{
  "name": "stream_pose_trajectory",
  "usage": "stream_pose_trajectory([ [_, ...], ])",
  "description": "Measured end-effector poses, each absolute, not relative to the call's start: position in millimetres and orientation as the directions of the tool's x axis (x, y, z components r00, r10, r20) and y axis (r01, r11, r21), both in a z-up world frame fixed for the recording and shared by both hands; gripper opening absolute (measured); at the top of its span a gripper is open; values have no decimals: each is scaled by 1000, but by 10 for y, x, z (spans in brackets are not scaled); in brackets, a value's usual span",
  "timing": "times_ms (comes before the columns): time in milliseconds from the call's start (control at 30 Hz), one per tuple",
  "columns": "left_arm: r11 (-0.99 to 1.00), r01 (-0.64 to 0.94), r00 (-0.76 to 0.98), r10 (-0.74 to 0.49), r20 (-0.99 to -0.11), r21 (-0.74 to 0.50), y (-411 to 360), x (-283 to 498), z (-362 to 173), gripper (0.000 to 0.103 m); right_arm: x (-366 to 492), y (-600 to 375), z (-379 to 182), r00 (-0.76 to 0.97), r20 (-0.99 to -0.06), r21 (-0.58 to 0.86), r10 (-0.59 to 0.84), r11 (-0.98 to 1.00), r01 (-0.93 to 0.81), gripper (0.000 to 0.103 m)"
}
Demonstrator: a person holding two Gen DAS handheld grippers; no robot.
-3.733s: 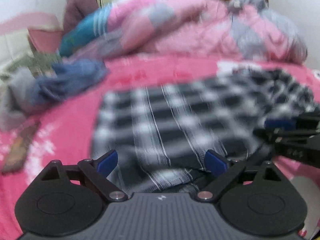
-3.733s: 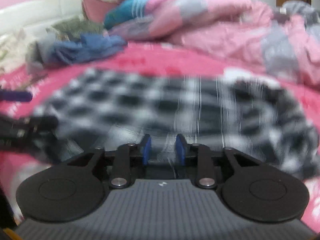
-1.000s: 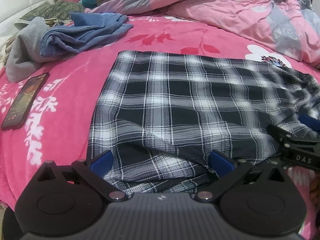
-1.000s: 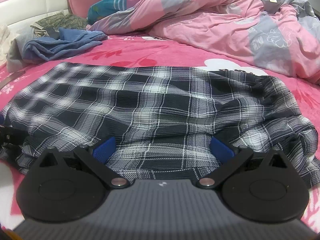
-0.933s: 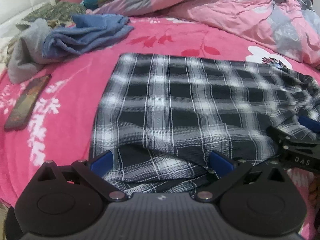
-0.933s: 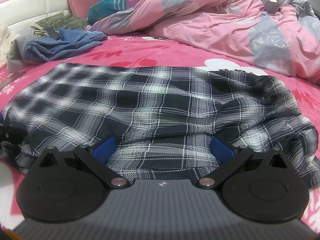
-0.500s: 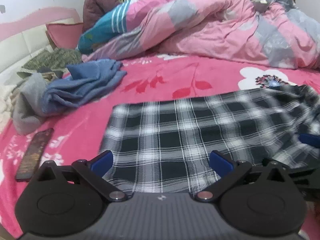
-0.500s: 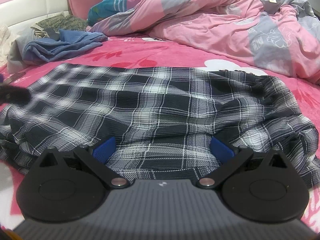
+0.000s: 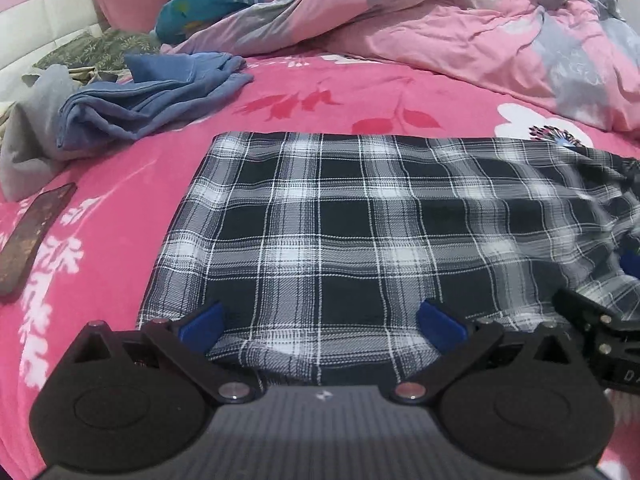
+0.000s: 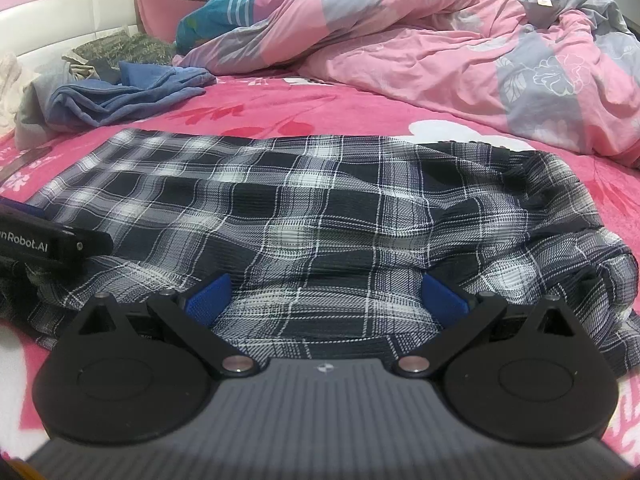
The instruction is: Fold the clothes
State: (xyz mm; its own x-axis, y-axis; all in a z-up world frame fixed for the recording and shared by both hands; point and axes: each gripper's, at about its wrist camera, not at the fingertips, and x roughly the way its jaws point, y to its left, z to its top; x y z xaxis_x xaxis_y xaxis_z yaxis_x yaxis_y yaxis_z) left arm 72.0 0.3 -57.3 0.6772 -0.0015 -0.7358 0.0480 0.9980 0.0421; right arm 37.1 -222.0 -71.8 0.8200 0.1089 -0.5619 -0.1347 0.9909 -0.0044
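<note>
A black-and-white plaid shirt [image 9: 360,232] lies spread and partly folded on the pink bed; in the right wrist view the plaid shirt [image 10: 320,216] is flat on its left side and bunched in wrinkles at its right end. My left gripper [image 9: 320,326] hovers open over the shirt's near left edge, nothing between its blue pads. My right gripper [image 10: 326,296] stands open over the near edge further right, also holding nothing. Each gripper shows in the other's view: the right gripper's black arm [image 9: 596,340] at right, the left gripper's body [image 10: 44,240] at left.
A crumpled blue garment [image 9: 152,96] and a grey one [image 9: 32,136] lie at the back left. A dark phone [image 9: 32,236] rests on the pink sheet [image 9: 120,208] at left. A heaped pink-and-grey duvet [image 9: 440,28] fills the back.
The right gripper, shut on the shirt 3.7 s ago, now stands open. The left gripper has swung forward and lower over the shirt's left part within the last second. The shirt lies still.
</note>
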Motion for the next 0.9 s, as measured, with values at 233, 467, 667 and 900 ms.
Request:
stream_pose_trajectory([
  [233,997,58,685,-8,-728,44,1,717,-585,103,374,-2218,-714,818,-565,-7,107,991,-134,102],
  [467,996,71,696,-17,-718,46,10,691,-600,103,367,-2204,-711,817,-567,-9,104,991,-133,102],
  [667,996,75,689,-20,-725,43,5,706,-605,103,373,-2190,-704,812,-575,-9,103,991,-132,102],
  [900,996,78,678,-21,-735,43,6,724,-594,103,359,-2165,-704,817,-569,-25,92,991,-130,102],
])
